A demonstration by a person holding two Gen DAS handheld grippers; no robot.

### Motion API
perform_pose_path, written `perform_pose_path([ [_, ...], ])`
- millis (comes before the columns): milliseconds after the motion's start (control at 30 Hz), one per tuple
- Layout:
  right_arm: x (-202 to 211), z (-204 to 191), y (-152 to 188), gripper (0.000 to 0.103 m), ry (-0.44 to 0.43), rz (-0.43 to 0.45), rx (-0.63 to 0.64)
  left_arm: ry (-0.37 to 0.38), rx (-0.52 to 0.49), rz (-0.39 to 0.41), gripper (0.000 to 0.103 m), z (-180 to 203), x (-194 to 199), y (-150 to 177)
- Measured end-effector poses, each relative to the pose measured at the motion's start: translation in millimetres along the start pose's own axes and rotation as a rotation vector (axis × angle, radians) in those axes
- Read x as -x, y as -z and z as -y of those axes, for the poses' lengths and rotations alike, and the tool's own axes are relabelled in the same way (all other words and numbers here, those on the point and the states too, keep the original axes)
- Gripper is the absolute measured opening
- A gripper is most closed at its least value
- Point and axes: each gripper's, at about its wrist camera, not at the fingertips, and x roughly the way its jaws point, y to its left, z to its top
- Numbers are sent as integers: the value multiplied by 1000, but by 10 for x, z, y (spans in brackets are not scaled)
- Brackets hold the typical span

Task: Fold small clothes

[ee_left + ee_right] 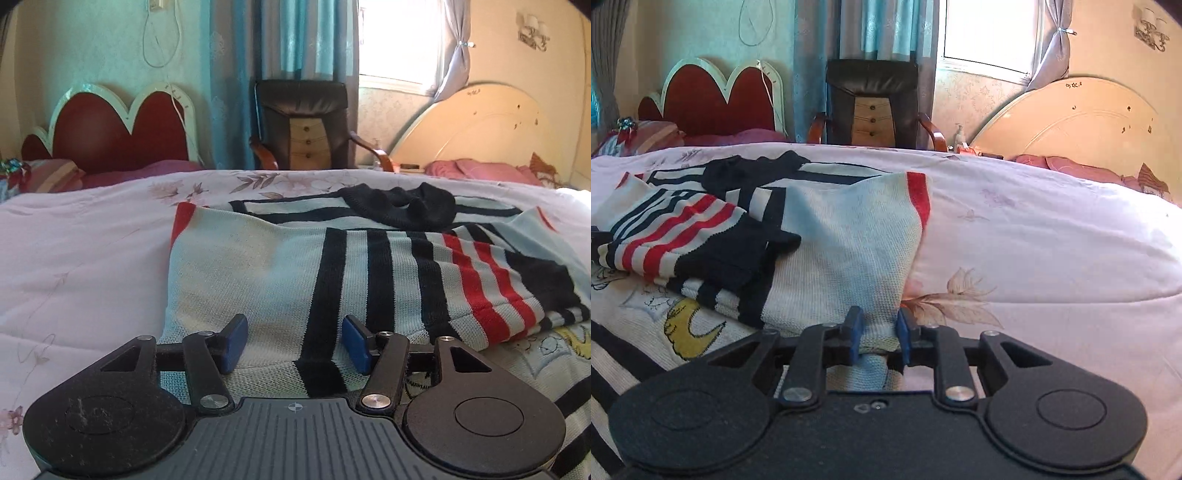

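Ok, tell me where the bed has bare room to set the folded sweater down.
Bare quilt lies right of the sweater, beyond its red-edged hem, and more bare quilt left of it in the left wrist view. The middle is crowded: striped sleeve and a dark garment lie piled there.

The knitted sweater [251, 266] [842, 251] lies on the bed, partly folded — pale blue-white with black stripes and a red hem band. One striped sleeve [480, 273] [683, 236], red and black with a dark cuff, is laid across its body. The black collar [402, 208] [750, 171] lies bunched at the far end.
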Motion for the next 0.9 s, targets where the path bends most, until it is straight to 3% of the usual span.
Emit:
perform_pose_path([
  [67,-2,4,7,22,-2,3,-15,-23,-6,-4,59,33,49,8],
  [133,42,29,14,24,4,-2,-13,-38,-22,-14,70,78,145,-7],
  [167,97,43,11,27,5,-11,-16,-47,-35,-13,81,103,209,-10],
  [200,160,51,14,32,-6,-7,-26,-52,-53,-6,83,128,279,-5],
  [267,292,68,51,42,-32,-7,-48,-47,-83,-5,83,165,398,16],
  [400,605,42,215,42,-51,-6,-62,-30,-119,12,83,203,667,105],
  [533,937,90,401,42,-102,-28,-188,-15,-133,26,83,177,988,276],
  [900,1823,-97,968,42,-96,-69,-342,7,-88,6,83,-156,2005,898],
])
